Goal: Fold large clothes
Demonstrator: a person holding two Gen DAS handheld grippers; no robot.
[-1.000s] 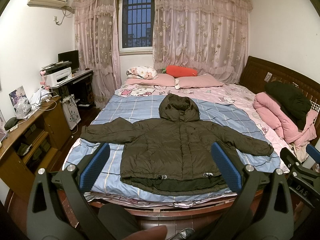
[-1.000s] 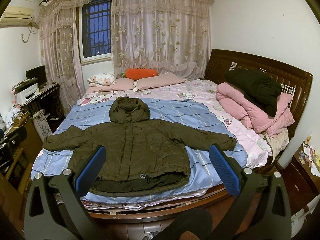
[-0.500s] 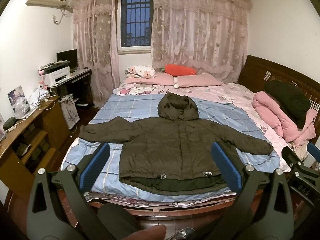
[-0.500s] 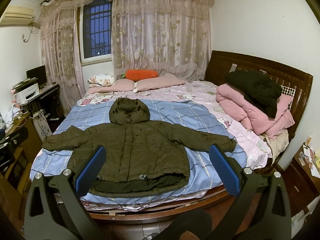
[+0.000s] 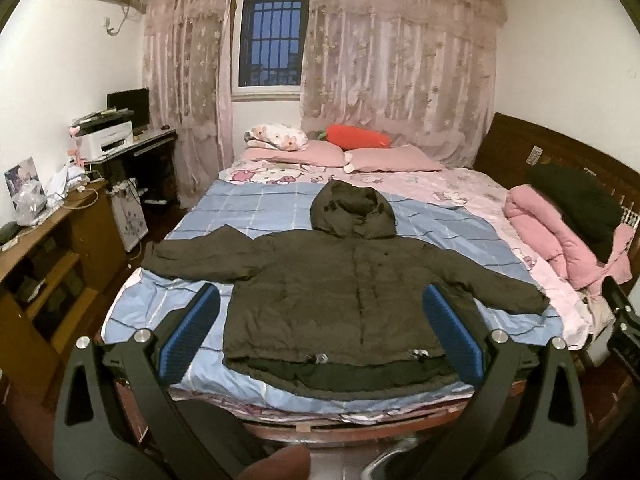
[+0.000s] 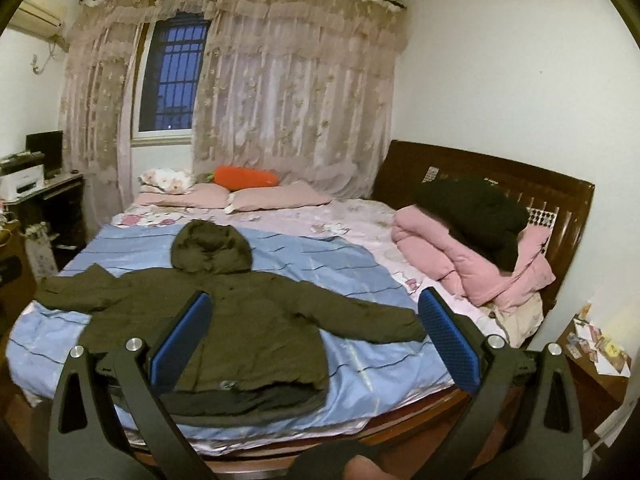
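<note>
Jacket, dark olive and hooded, lies spread flat on the blue sheet near the foot of the bed, front up, both sleeves stretched out to the sides and the hood pointing toward the pink pillows. Its hem sits close to the bed's near edge, with a darker lining showing below it. In the left wrist view the left gripper hangs in front of the bed with its fingers spread wide and holding nothing; the blue pads frame the jacket's lower body, the left pad over the sheet just beside the hem's left corner and the right pad over the lower right side under the sleeve. How far they stand above the cloth cannot be told, but neither pad pinches any fabric. In the right wrist view the right gripper is likewise wide apart and empty; its left pad overlaps the jacket's body near the middle, and its right pad lies just beyond the cuff of the jacket's right-hand sleeve, over the sheet. To the right, against the wooden headboard, a folded pink quilt carries a dark garment, well apart from the jacket. An orange cushion rests behind the pillows, under the lace curtains. A printer stands on a desk at the left wall.
</note>
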